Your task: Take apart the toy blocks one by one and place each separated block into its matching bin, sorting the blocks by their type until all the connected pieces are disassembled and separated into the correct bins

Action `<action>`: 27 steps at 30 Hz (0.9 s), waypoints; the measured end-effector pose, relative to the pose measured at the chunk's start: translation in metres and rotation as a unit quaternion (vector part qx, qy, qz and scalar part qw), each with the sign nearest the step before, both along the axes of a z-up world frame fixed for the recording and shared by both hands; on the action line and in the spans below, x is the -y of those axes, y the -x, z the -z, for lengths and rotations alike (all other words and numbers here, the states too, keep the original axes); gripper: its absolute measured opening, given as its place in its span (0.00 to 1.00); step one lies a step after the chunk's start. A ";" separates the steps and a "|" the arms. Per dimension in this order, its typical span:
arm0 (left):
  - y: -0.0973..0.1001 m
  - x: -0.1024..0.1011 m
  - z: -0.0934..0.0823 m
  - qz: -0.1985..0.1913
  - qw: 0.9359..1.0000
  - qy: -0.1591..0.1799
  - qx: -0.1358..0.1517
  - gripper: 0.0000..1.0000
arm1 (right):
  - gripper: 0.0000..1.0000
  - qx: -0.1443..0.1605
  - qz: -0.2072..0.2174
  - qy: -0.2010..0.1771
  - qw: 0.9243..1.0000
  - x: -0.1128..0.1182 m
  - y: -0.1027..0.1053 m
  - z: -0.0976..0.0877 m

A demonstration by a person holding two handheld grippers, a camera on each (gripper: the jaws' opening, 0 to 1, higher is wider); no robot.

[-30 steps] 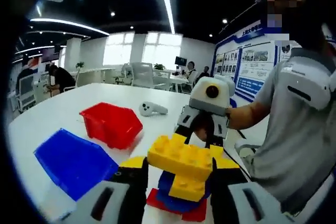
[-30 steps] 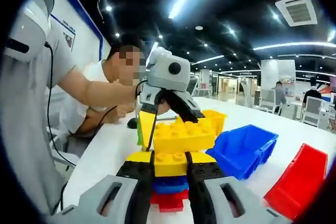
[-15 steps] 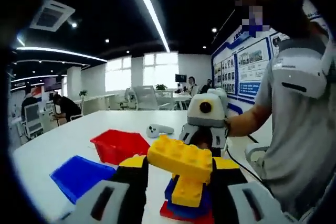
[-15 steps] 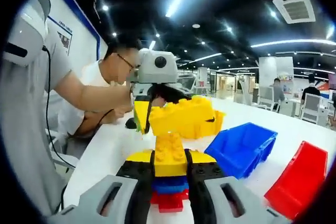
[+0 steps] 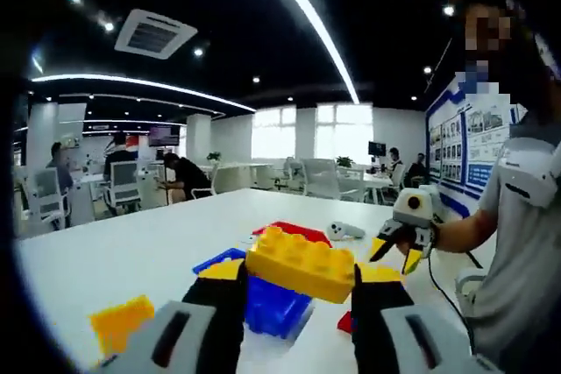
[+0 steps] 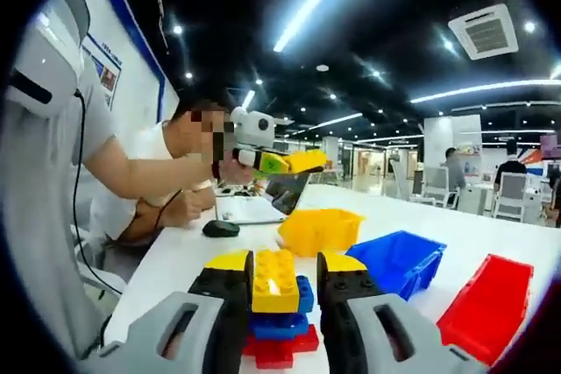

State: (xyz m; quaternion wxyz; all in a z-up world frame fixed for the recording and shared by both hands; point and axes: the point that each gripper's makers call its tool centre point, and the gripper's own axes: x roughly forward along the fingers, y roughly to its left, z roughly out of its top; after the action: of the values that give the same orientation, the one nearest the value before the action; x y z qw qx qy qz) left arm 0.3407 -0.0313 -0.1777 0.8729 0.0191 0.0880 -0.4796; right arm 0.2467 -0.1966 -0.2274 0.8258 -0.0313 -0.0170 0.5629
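White counter in a bright open office with ceiling strip lights. Left gripper view: left tongs clamped on a wide yellow block, held up above the counter, free of the stack. Past it a blue bin sits just under the block, a red bin peeks behind it, and a yellow bin is low left. Right tongs show at right in the person's hand. A white controller lies further back.

Judgement: step in hand is dropping the yellow block into the yellow bin; carry it across over the bin mouth, lower close, then release so it doesn't bounce out.

Right gripper view: right tongs clamped on the remaining stack, small yellow block on top, blue below, red at base, resting on the counter or just above, can't tell. Yellow bin, blue bin, red bin line up to the right. Left tongs are raised far off with the yellow block. A mouse lies on the counter.

Hard to tell: blue bin is half hidden by the block in the left gripper view; stack's lower blocks are cut off by the tongs, so their number is unclear.
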 end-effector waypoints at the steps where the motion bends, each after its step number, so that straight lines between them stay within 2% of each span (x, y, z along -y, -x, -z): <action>1: -0.005 -0.009 -0.003 -0.016 1.000 -0.007 0.006 0.48 | 0.30 -0.002 0.002 -0.009 1.000 0.003 0.001 -0.003; 2: -0.008 -0.015 -0.003 -0.025 1.000 -0.016 0.005 0.48 | 0.30 -0.003 0.004 -0.015 1.000 0.005 0.003 -0.004; 4: -0.027 -0.042 0.005 -0.074 0.995 -0.066 0.006 0.48 | 0.30 -0.002 0.011 -0.019 1.000 0.011 0.007 -0.005; 7: -0.043 -0.064 0.024 -0.097 0.987 -0.125 -0.010 0.48 | 0.30 -0.003 0.022 -0.015 1.000 0.023 0.014 -0.002; 9: -0.055 -0.079 0.045 -0.115 0.977 -0.178 -0.032 0.48 | 0.29 -0.005 0.029 -0.008 1.000 0.034 0.018 0.001; 11: -0.063 -0.087 0.070 -0.126 0.970 -0.193 -0.084 0.48 | 0.29 -0.007 0.037 0.007 0.999 0.045 0.023 0.007; 13: -0.068 -0.096 0.092 -0.128 0.957 -0.244 -0.086 0.48 | 0.29 -0.007 0.055 0.016 0.998 0.060 0.026 0.012; 17: -0.074 -0.111 0.117 -0.150 0.936 -0.299 -0.106 0.48 | 0.28 -0.025 0.078 0.004 0.997 0.083 0.028 0.017; 22: -0.072 -0.110 0.126 -0.157 0.934 -0.298 -0.119 0.49 | 0.28 -0.043 0.092 -0.007 0.995 0.090 0.021 0.022; 23: -0.070 -0.107 0.127 -0.156 0.936 -0.289 -0.126 0.49 | 0.28 -0.044 0.094 -0.007 0.995 0.091 0.021 0.023; 24: -0.066 -0.103 0.128 -0.158 0.936 -0.278 -0.145 0.52 | 0.28 -0.045 0.096 -0.007 0.994 0.090 0.020 0.023; 26: -0.065 -0.101 0.128 -0.149 0.937 -0.283 -0.137 0.62 | 0.28 -0.047 0.097 -0.009 0.994 0.089 0.019 0.023; 27: -0.062 -0.102 0.128 -0.152 0.934 -0.293 -0.135 0.63 | 0.28 -0.046 0.096 -0.010 0.994 0.089 0.019 0.022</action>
State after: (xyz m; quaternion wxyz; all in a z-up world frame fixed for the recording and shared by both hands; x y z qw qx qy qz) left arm 0.4030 0.0702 -0.3057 0.8709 0.1952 0.3436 -0.2921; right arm 0.2273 -0.2853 -0.2491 0.8761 0.0015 0.0189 0.4818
